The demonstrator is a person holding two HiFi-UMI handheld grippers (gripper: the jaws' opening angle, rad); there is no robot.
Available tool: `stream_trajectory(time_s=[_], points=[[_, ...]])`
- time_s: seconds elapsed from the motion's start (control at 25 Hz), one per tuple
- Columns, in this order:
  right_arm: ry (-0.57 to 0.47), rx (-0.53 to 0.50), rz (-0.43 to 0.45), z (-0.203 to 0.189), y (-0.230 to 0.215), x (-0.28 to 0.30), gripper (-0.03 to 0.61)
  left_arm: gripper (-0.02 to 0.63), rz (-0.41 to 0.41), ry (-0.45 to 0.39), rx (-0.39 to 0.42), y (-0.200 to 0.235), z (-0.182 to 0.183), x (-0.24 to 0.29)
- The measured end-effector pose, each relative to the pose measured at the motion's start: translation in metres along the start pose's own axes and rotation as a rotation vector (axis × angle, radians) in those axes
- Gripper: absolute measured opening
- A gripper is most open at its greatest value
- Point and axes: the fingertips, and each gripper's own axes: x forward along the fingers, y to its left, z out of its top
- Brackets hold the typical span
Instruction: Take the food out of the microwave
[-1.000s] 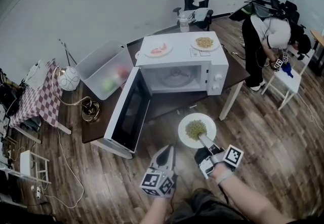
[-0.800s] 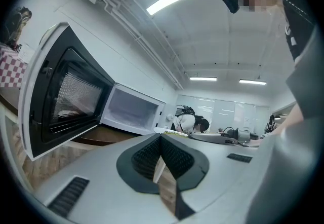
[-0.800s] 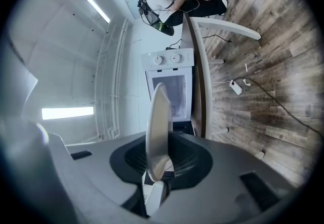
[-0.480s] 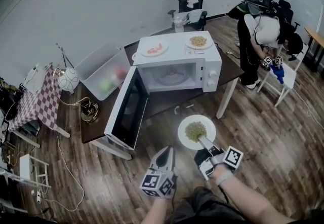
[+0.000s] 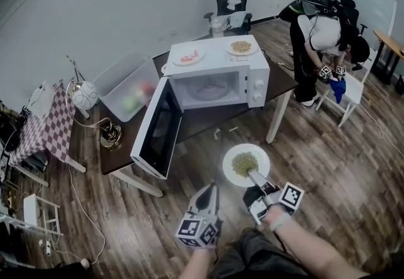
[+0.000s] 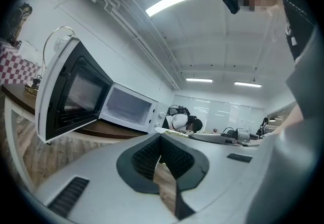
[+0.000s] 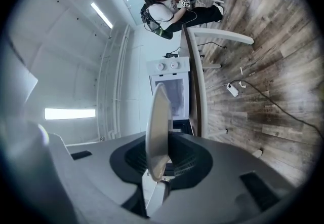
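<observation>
A white plate (image 5: pixel 245 164) with a heap of greenish food hangs over the floor in front of the table, and my right gripper (image 5: pixel 255 178) is shut on its near rim. In the right gripper view the plate (image 7: pixel 158 126) stands edge-on between the jaws. My left gripper (image 5: pixel 206 197) is beside it on the left, shut and holding nothing (image 6: pixel 161 139). The white microwave (image 5: pixel 218 79) sits on the dark table (image 5: pixel 208 121) with its door (image 5: pixel 156 127) swung wide open to the left. Only the turntable shows in its chamber.
On the microwave's top lie two plates, one with red food (image 5: pixel 188 57) and one with yellowish food (image 5: pixel 240 47). A clear bin (image 5: pixel 129 87) stands left of the table. A person (image 5: pixel 319 35) bends over a white chair (image 5: pixel 344 93) at the right.
Both grippers and the plate have drawn back from the microwave, which now lies farther off in the head view. The grip on the plate is unchanged.
</observation>
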Motion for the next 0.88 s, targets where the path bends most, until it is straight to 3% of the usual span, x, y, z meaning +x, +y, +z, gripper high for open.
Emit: stream_trajectory(time_s=[0.88], points=[[0.011,-0.005,0.009,-0.024,-0.001,-0.022,0.074,0.0,0.02,-0.028,-0.007,0.002,-0.004,-0.036]])
